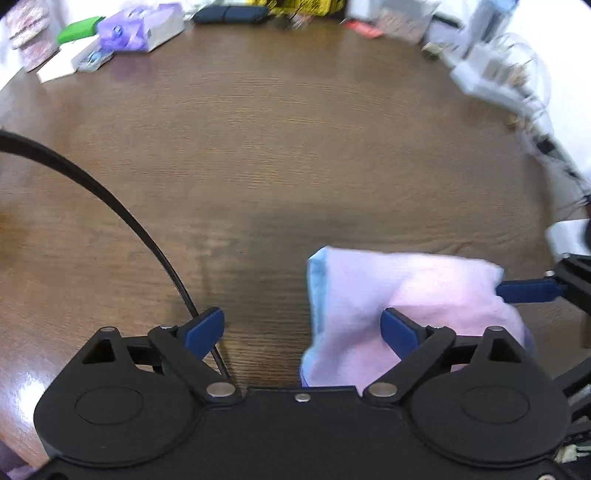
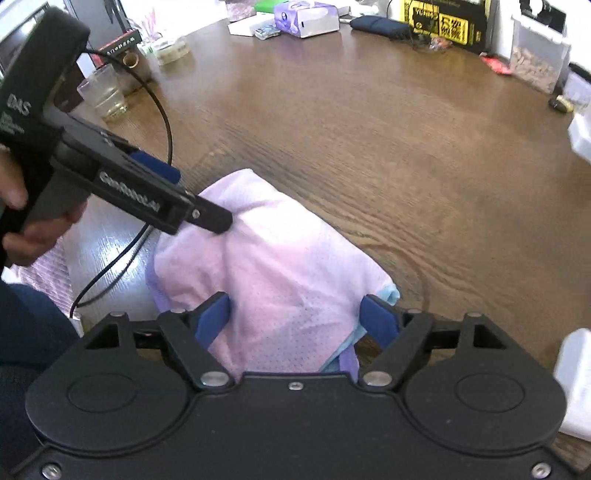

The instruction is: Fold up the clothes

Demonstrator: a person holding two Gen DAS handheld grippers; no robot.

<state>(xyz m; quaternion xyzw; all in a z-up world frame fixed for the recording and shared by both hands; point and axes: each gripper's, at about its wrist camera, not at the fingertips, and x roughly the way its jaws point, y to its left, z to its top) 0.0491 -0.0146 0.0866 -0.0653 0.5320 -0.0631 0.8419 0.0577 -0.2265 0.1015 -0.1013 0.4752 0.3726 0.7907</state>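
A folded pink-lilac garment [image 2: 280,258] with a light blue edge lies on the brown wooden table [image 2: 369,129]. My right gripper [image 2: 295,317] stands open right above it; the cloth bulges up between the wide-apart blue fingers [image 2: 378,319] without being pinched. In the left wrist view the garment [image 1: 406,288] lies low and to the right. My left gripper [image 1: 301,328] is open, its right finger over the cloth's near corner and its left finger over bare wood. The right wrist view shows the left gripper [image 2: 188,192] from the side at the garment's far left corner, in a person's hand [image 2: 33,229].
A black cable [image 1: 122,221] curves over the table to the left gripper. Along the far edge stand a purple tissue box [image 2: 306,18], a dark pouch [image 2: 380,26], a yellow-black box [image 2: 443,22], clear containers [image 2: 535,55] and a plastic cup [image 2: 105,94]. White objects [image 2: 576,387] lie at the right.
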